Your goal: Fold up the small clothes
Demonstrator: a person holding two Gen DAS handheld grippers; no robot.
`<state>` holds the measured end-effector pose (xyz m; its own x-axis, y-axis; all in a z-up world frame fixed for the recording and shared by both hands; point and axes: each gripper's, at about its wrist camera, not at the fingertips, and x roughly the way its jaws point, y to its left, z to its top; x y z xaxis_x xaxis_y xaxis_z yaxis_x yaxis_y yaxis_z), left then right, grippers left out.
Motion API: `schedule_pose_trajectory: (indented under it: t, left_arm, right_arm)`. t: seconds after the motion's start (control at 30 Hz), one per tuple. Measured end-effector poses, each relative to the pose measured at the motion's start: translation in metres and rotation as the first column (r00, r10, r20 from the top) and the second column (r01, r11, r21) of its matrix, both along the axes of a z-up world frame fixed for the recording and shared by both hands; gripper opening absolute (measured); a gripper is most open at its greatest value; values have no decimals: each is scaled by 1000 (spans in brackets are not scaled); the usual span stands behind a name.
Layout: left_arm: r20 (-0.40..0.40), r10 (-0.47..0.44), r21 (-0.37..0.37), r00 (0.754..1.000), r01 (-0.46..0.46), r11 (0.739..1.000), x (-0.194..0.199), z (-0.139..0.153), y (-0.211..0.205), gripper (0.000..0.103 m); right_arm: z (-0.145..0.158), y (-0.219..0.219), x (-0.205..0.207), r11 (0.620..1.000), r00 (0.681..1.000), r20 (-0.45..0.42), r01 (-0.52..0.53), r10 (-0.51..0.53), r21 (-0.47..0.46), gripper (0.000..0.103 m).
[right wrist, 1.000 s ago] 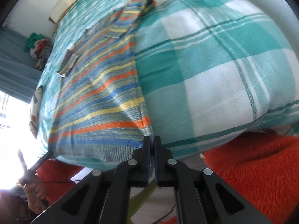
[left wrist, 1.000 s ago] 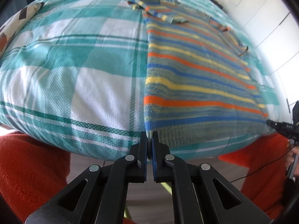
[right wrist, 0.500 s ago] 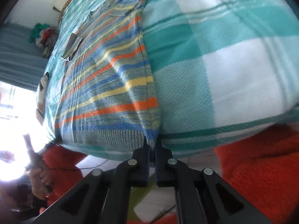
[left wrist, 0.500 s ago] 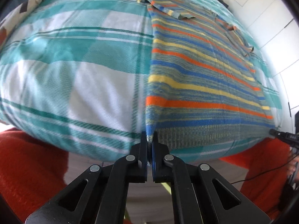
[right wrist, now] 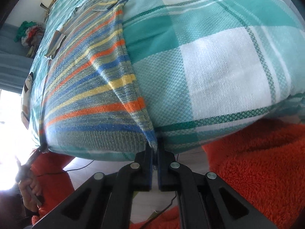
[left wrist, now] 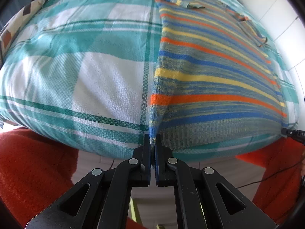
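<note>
Fingers [left wrist: 146,148] of the left gripper [left wrist: 152,143] pinch one hem corner of the striped sweater [left wrist: 209,80]; the right gripper [right wrist: 155,147] pinches the other. It lies on a teal-checked bedspread [left wrist: 76,66]. White cupboard doors [left wrist: 282,19] stand beyond the bed.

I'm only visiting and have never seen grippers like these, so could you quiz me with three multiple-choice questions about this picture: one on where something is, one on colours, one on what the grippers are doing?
1. Where does the striped sweater lie?
A. On the checked bedspread
B. On the floor
C. On a chair

2. Which stripe colours does the sweater have?
A. Pink and purple
B. Orange, blue and yellow
C. Black and white

3. What is the left gripper doing?
A. Hanging open in the air
B. Pinching a pillow
C. Shut on the sweater's bottom corner

Answers: 1 A, it is spread flat on the bed. 2 B, those bands cross it. 3 C, knit sits between the closed fingers; the right gripper pinches the other corner.
</note>
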<state>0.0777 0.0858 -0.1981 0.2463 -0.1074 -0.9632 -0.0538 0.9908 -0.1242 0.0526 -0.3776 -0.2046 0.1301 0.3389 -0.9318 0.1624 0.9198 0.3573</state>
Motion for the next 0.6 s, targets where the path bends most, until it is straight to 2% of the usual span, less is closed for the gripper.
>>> schedule_pose_trajectory:
  t: [0.13,0.27,0.47,0.5,0.53,0.57,0.6]
  left_arm:
    - [-20,5,1,1000,-5,1000,13,-11,-3,1]
    - [-23,5,-3,1000,-5,1000,17,-11,-3,1]
    - [-33,27,8,999,-26,1000,11,-6,1,9]
    - [-36,29,12,999,-29,1000,11,-4,1,17]
    - [-42,36,30,998,-35,999,12,-4,1,34]
    - [-46,43,56,998,-40,998,12,-3,2,44]
    - [-47,53,90,997,-49,995,11,-1,2,63]
  right_arm:
    - [-13,10,10,1000,1000,-12,18,-18,-23,3]
    - [-16,9,10,999,999,-11,43,-43,1,3]
    - [-13,5,6,999,999,-16,48,-47,3,3]
    - [-12,5,6,999,998,-21,51,-51,5,3]
    - [-11,4,5,998,998,-27,57,-57,7,5]
    - [-11,4,5,998,998,-32,60,-60,7,8]
    - [-10,4,3,998,997,-41,61,-61,-1,14]
